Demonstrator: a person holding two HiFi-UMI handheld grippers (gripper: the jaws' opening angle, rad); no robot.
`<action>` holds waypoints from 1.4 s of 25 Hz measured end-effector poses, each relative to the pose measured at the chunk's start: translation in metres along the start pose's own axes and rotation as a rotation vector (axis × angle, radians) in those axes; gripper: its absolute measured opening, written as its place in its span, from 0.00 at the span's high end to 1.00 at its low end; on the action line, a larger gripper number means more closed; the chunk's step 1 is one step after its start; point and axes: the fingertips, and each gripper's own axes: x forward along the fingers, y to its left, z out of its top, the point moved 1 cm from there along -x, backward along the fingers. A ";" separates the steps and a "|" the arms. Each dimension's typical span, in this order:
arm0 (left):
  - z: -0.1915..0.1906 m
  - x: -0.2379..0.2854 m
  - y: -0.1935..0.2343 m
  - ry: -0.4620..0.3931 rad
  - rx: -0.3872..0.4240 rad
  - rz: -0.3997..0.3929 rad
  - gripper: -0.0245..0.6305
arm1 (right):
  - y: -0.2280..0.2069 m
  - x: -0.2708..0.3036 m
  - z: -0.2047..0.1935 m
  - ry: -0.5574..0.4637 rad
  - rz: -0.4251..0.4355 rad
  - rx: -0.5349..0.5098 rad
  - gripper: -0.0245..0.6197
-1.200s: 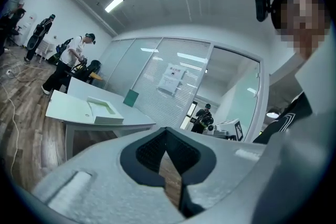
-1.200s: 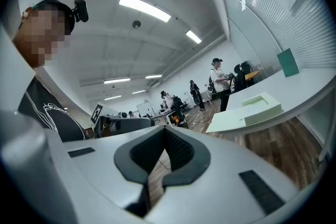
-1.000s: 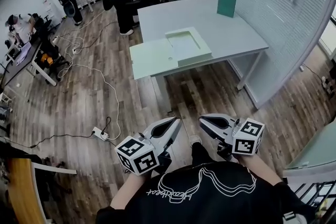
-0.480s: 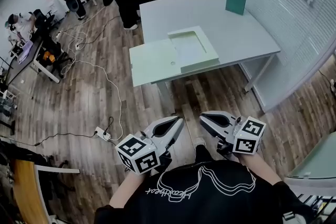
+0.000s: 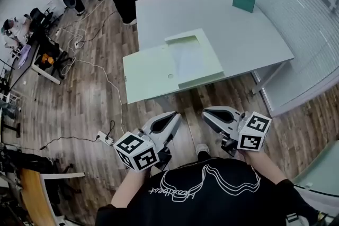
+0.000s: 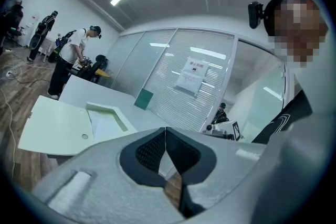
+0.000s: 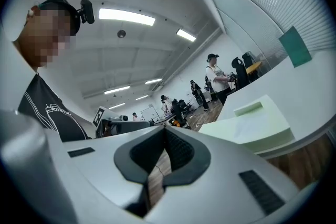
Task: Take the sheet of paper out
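Pale-green case (image 5: 151, 71) lies open on the counter (image 5: 249, 39) at centre frame, the sheet of paper (image 5: 189, 58) inside untouched. Left gripper (image 5: 171, 118) and right gripper (image 5: 208, 113), jaws together and empty, hang low in frame, well apart from it; removal not yet begun.
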 end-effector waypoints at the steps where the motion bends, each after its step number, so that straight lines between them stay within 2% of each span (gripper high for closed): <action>1: 0.005 0.010 0.006 -0.002 -0.004 0.006 0.94 | -0.011 0.001 0.006 0.002 0.002 -0.002 0.95; 6: 0.021 0.044 0.029 -0.021 -0.009 0.039 0.94 | -0.052 0.010 0.028 0.010 0.014 -0.035 0.95; 10: 0.027 0.051 0.041 -0.016 -0.015 0.062 0.94 | -0.063 0.014 0.038 0.016 0.011 -0.048 0.95; 18: 0.025 0.068 0.079 0.011 -0.060 0.070 0.94 | -0.094 0.023 0.037 0.023 -0.020 -0.015 0.95; 24: 0.019 0.092 0.128 0.094 -0.072 0.086 0.92 | -0.131 0.038 0.045 0.020 -0.074 0.026 0.95; 28: 0.018 0.115 0.161 0.153 -0.107 0.079 0.87 | -0.159 0.048 0.050 0.017 -0.111 0.062 0.95; 35: 0.006 0.153 0.225 0.266 -0.161 0.065 0.83 | -0.207 0.072 0.053 0.009 -0.165 0.124 0.95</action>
